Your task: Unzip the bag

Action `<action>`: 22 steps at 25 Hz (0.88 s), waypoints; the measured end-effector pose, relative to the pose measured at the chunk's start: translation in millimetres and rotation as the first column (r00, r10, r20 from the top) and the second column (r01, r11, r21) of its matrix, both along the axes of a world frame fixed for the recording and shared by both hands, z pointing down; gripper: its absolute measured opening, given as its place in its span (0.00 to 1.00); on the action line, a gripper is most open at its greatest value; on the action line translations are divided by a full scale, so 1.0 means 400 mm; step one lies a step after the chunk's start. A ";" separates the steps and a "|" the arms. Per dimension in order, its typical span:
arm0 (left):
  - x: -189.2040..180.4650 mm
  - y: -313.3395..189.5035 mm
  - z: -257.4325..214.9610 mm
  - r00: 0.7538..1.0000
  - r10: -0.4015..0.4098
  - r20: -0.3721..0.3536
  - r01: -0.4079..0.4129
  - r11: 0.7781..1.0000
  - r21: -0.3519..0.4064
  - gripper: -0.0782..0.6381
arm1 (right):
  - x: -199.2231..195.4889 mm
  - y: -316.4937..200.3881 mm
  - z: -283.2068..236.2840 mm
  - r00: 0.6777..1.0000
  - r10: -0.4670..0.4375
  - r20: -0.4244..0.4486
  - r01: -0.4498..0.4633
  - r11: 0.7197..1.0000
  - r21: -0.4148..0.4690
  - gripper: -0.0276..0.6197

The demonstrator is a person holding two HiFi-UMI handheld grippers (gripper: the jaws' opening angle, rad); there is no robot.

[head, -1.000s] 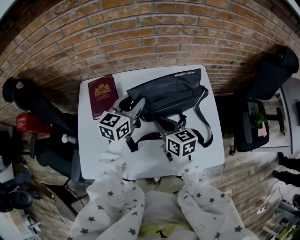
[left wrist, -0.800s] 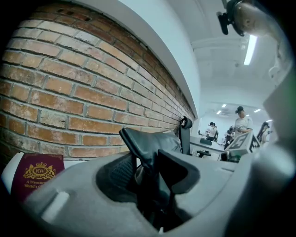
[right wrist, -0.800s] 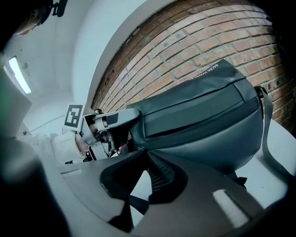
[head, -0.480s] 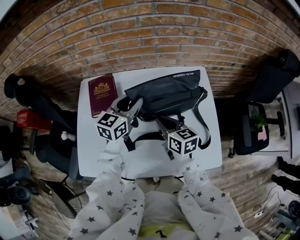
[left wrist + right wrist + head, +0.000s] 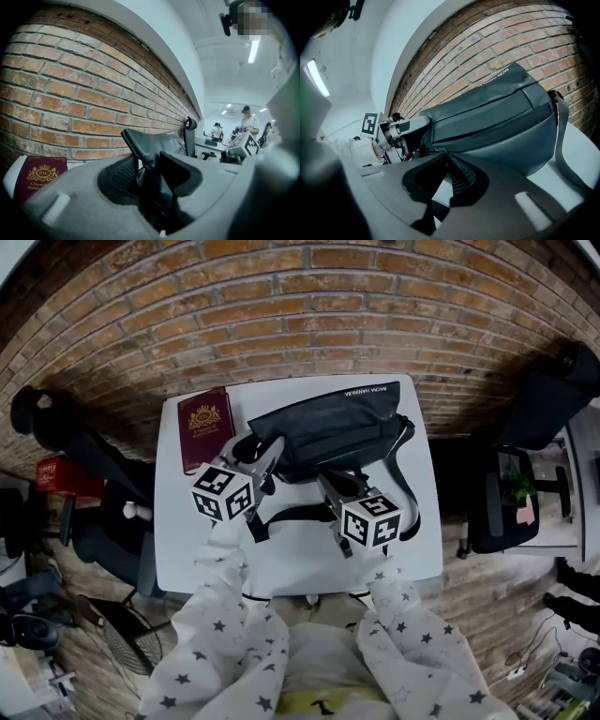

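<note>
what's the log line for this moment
left tool: clamped on sling bag end | right tool: closing, zipper pull between tips | zip: shut

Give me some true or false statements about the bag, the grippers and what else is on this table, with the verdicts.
1. A maroon booklet with a gold crest lies on the white table. True.
2. The left gripper is empty. False: its jaws are clamped on one end of the sling bag.
3. The sling bag hangs from an office chair. False: it lies on the white table.
4. The table stands against a brick wall. True.
</note>
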State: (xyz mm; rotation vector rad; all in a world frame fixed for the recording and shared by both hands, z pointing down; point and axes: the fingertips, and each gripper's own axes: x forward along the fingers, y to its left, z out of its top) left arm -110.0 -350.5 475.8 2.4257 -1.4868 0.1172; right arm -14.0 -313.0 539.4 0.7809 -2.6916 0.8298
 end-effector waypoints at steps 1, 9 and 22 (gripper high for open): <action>0.000 0.000 0.000 1.000 -0.002 -0.001 0.002 1.000 0.000 0.31 | 0.005 -0.004 0.000 1.000 0.003 -0.002 -0.003 1.000 0.001 0.07; -0.001 -0.001 0.001 1.000 -0.005 -0.002 0.005 1.000 0.002 0.31 | 0.037 -0.025 0.000 0.999 0.030 -0.010 -0.030 1.000 0.010 0.07; -0.007 -0.007 0.006 0.999 -0.043 -0.006 0.044 0.999 0.009 0.31 | 0.114 -0.078 0.003 0.996 0.092 -0.012 -0.092 0.996 0.010 0.07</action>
